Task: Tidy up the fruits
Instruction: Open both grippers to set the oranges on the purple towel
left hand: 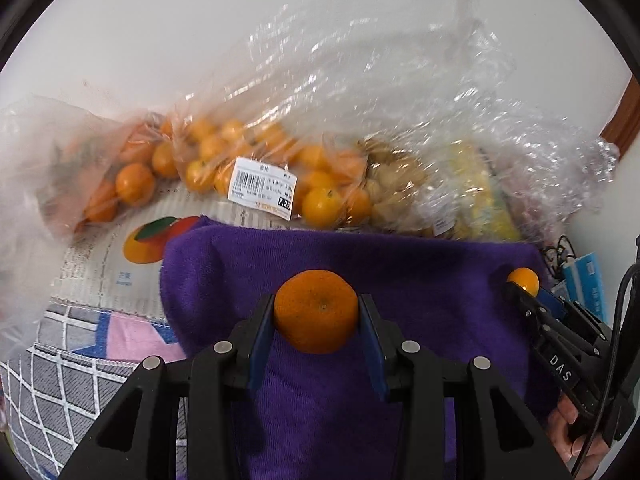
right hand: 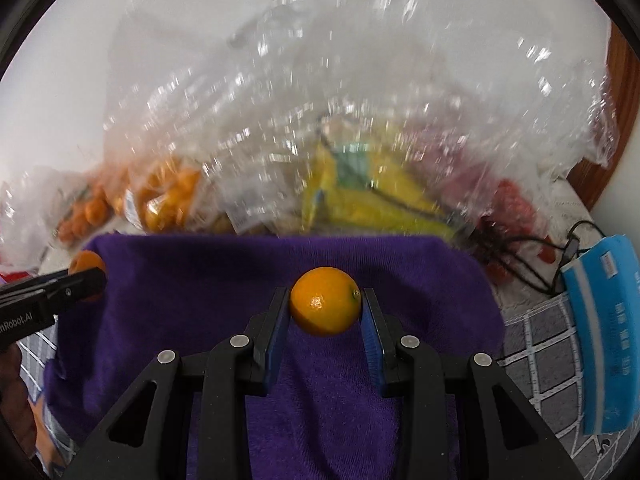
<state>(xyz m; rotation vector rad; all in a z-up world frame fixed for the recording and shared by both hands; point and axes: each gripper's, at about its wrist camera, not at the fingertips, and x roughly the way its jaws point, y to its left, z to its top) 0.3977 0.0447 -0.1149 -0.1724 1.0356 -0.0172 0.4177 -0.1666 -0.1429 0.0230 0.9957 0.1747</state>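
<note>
Over purple towel (left hand: 400,264) | we hold tangerine (left hand: 316,311) in left gripper (left hand: 316,322), jaws clamped | right gripper (right hand: 325,312) jaws pinch small orange (right hand: 325,301) | bagged fruit (left hand: 248,160) behind

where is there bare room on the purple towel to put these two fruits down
The purple towel is bare between the left gripper holding the mandarin and the right gripper holding the smaller orange. Behind its far edge, the fruit bags crowd it.

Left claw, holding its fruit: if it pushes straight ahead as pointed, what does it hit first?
Probably the bagged oranges past the purple towel's far edge; the left claw already grips a mandarin. Depth is uncertain.
</note>
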